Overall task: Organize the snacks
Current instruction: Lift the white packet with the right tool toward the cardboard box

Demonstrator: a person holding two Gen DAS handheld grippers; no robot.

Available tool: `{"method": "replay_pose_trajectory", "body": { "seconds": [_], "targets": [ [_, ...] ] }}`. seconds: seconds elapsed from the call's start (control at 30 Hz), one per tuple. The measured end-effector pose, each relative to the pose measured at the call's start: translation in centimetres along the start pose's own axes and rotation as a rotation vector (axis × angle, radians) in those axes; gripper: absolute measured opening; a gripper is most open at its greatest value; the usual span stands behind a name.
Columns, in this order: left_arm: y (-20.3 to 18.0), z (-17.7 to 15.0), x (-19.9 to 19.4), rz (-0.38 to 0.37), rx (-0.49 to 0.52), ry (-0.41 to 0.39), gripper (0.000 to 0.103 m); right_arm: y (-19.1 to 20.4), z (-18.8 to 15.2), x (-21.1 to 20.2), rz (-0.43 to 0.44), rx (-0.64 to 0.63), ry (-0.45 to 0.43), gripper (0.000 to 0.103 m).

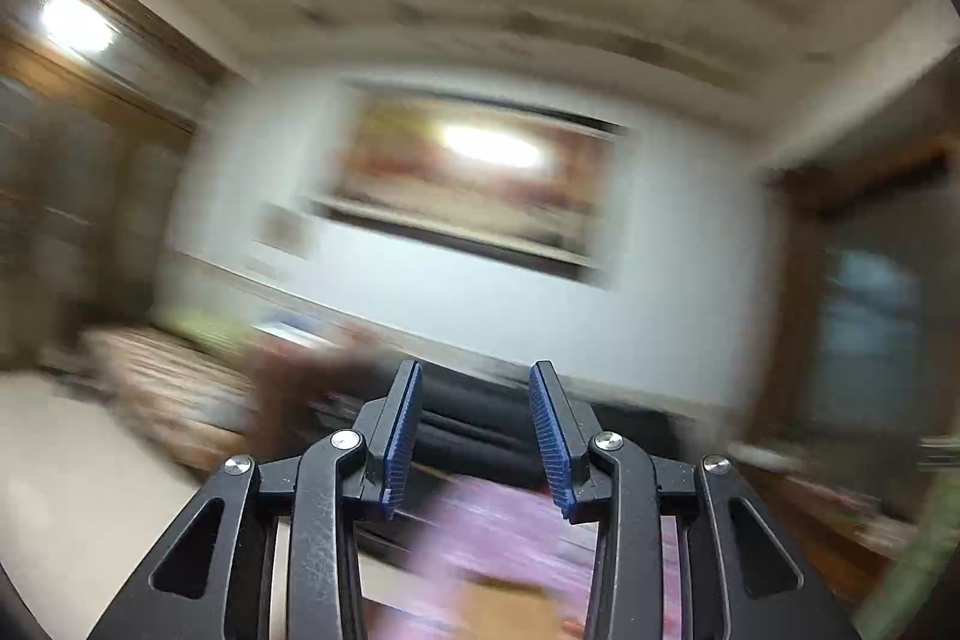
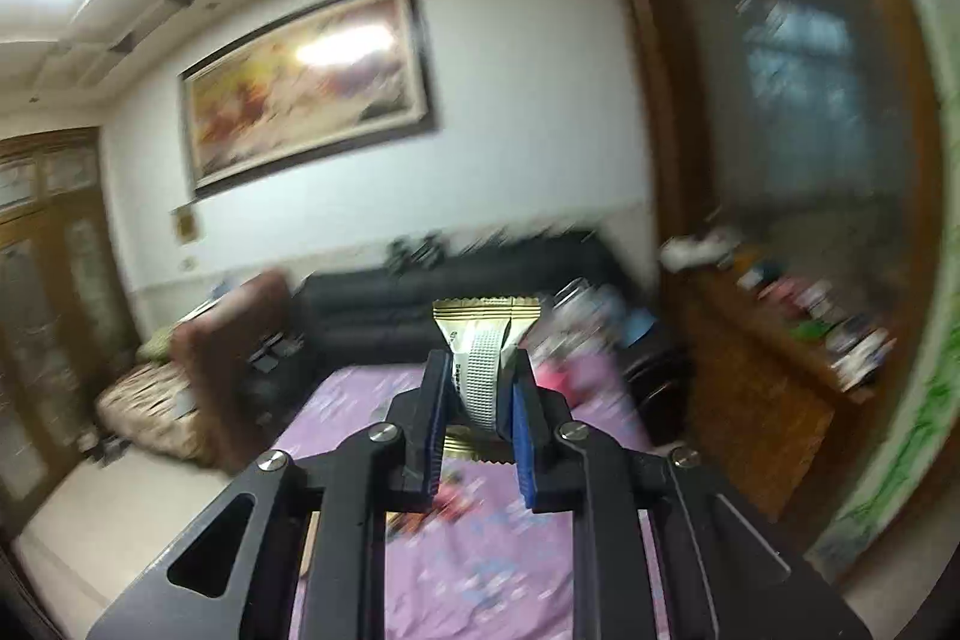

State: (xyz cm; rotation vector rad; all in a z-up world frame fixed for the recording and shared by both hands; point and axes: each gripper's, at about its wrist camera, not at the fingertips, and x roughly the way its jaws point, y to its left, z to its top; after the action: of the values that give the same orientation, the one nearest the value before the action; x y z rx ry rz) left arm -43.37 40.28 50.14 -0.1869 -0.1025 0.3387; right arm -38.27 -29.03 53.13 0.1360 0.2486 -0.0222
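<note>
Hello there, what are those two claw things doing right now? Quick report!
Right gripper shut on a gold-and-white snack packet, held up over the purple cloth. Left gripper open, empty. Nothing in the way.

left tongs (image 1: pixel 475 430): apart, empty | framed painting (image 1: pixel 474 184) ahead, blurred

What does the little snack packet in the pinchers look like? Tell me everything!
The snack packet is a small, shiny gold-and-white wrapper with zigzag crimped ends at top and bottom and a white dotted strip down its middle. It stands upright, pinched at its sides by the right gripper, whose blue pads press on it. Nothing else touches it; it is held up above the purple cloth.
</note>
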Motion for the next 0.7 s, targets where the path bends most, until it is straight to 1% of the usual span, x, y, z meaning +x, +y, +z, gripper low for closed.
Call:
{"method": "replay_pose_trajectory", "body": {
  "seconds": [0.03,0.07,0.13,0.2,0.27,0.3,0.33,0.37,0.4,0.47,0.5,0.53,0.57,0.6,0.63,0.67,0.7],
  "targets": [
    [1.2,1.2,-0.1,0.144,0.047,-0.042,0.039,-0.1,1.3,-0.8,-0.029,0.002,-0.015,0.019],
    [2.4,2.3,0.0,0.315,0.105,-0.088,0.039,-0.1,2.9,-1.9,-0.076,-0.001,-0.036,0.019],
    [4.6,3.3,0.2,0.543,0.159,-0.143,0.039,-0.1,5.1,-3.3,-0.147,-0.002,-0.061,0.019],
    [7.5,4.4,0.3,0.733,0.185,-0.162,0.039,0.0,7.2,-4.7,-0.222,-0.007,-0.077,0.019],
    [9.8,5.0,-0.2,0.816,0.169,-0.157,0.039,0.4,8.2,-6.1,-0.278,-0.036,-0.08,0.019],
    [10.5,5.0,-0.5,0.823,0.166,-0.161,0.039,0.5,8.8,-6.2,-0.319,-0.046,-0.083,0.019],
    [11.1,4.7,-1.0,0.822,0.162,-0.162,0.039,0.7,8.6,-6.4,-0.34,-0.046,-0.085,0.019],
    [11.1,4.3,-1.3,0.828,0.173,-0.168,0.039,0.4,8.8,-6.4,-0.355,-0.039,-0.085,0.019],
    [11.1,3.6,-1.4,0.852,0.198,-0.176,0.039,0.1,9.0,-6.4,-0.374,-0.027,-0.086,0.019],
    [11.3,3.3,-1.5,0.881,0.223,-0.167,0.039,0.1,8.2,-5.4,-0.374,-0.024,-0.08,0.02],
    [11.3,2.6,-0.9,0.853,0.221,-0.148,0.039,0.6,7.1,-4.1,-0.357,-0.041,-0.059,0.02],
    [12.0,2.4,-0.3,0.796,0.217,-0.128,0.039,1.0,6.2,-3.0,-0.341,-0.056,-0.036,0.02],
    [11.2,1.0,0.5,0.717,0.22,-0.1,0.04,1.2,5.4,-1.3,-0.32,-0.069,-0.006,0.02],
    [10.4,-0.1,1.8,0.635,0.213,-0.067,0.042,1.4,4.0,0.8,-0.288,-0.085,0.036,0.02],
    [10.1,-1.1,2.4,0.564,0.202,-0.042,0.044,2.0,1.8,3.4,-0.248,-0.105,0.086,0.02],
    [9.0,-2.8,3.5,0.469,0.188,-0.003,0.044,2.4,0.1,5.3,-0.216,-0.12,0.124,0.02],
    [7.2,-5.4,4.9,0.345,0.171,0.05,0.044,3.1,-2.8,8.4,-0.16,-0.136,0.182,0.02]
  ]
}}
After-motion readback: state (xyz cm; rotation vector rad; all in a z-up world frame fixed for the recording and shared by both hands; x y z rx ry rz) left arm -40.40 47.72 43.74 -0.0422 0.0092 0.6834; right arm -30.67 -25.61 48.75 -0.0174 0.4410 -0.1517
